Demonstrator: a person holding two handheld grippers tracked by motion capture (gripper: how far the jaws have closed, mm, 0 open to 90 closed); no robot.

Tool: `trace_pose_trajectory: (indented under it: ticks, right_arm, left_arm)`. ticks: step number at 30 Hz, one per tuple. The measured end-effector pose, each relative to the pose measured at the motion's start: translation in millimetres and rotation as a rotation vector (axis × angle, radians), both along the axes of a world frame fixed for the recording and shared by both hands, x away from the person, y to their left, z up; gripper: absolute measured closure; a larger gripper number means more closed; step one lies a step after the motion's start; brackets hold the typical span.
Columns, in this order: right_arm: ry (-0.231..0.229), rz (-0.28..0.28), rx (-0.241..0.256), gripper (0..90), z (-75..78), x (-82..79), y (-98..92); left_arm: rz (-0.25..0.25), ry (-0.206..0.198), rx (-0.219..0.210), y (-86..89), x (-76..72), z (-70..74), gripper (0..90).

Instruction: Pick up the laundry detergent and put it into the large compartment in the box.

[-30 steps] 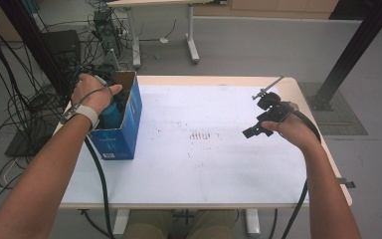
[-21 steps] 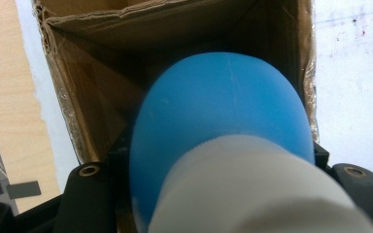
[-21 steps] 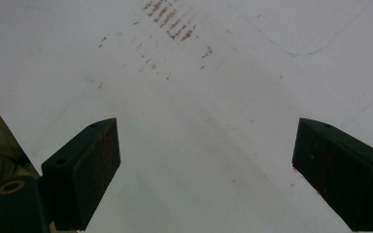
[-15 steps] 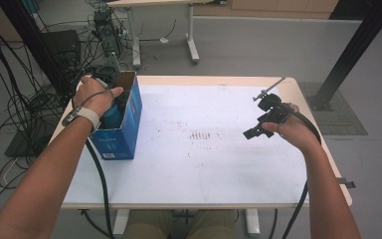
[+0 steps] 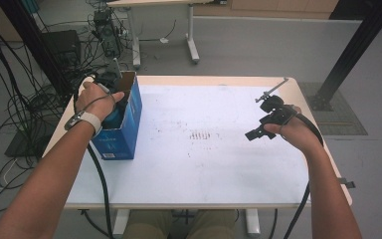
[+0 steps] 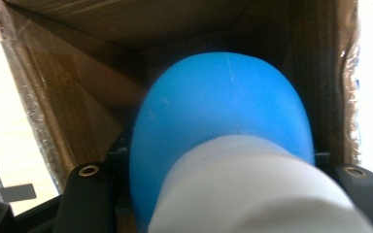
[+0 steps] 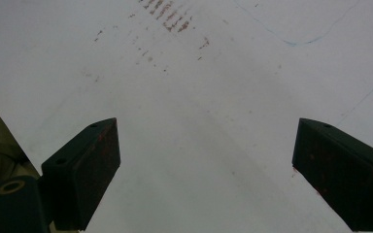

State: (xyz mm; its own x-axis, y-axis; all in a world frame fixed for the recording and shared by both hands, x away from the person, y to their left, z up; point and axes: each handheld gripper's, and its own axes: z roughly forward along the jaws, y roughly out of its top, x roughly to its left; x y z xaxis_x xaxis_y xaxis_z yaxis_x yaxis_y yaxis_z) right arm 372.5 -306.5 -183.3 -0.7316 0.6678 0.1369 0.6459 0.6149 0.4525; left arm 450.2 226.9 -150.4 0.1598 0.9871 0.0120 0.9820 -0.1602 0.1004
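A blue bottle [image 6: 223, 111] with a white ridged cap [image 6: 252, 194] sits between the jaws of my left gripper [image 6: 222, 171], which is shut on it. The bottle's rounded blue end points down into an open cardboard box [image 6: 77, 82]. In the high view that box [image 5: 122, 137] is blue outside and stands at the table's left edge, with my left hand and left gripper [image 5: 113, 94] over its opening and the blue bottle [image 5: 113, 118] partly inside. My right gripper [image 5: 258, 130] hovers over the table's right side, open and holding nothing, its jaws wide apart in the right gripper view [image 7: 204, 170].
The white table [image 5: 204, 169] has faint brown smudges [image 5: 201, 135] near its middle. Cables and black equipment lie on the floor to the left. Another table's legs stand behind, and a black post rises at the far right.
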Motion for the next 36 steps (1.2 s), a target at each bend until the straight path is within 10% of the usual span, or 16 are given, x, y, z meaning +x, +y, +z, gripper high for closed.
trace_pose_trajectory:
  ticks: [36]
  right_arm:
    - [0.007, -0.007, -0.005, 10.0, -1.3, -2.7, -1.8]
  left_arm:
    - [-0.006, 0.006, -0.014, 4.3, 2.0, -5.9, 38.8]
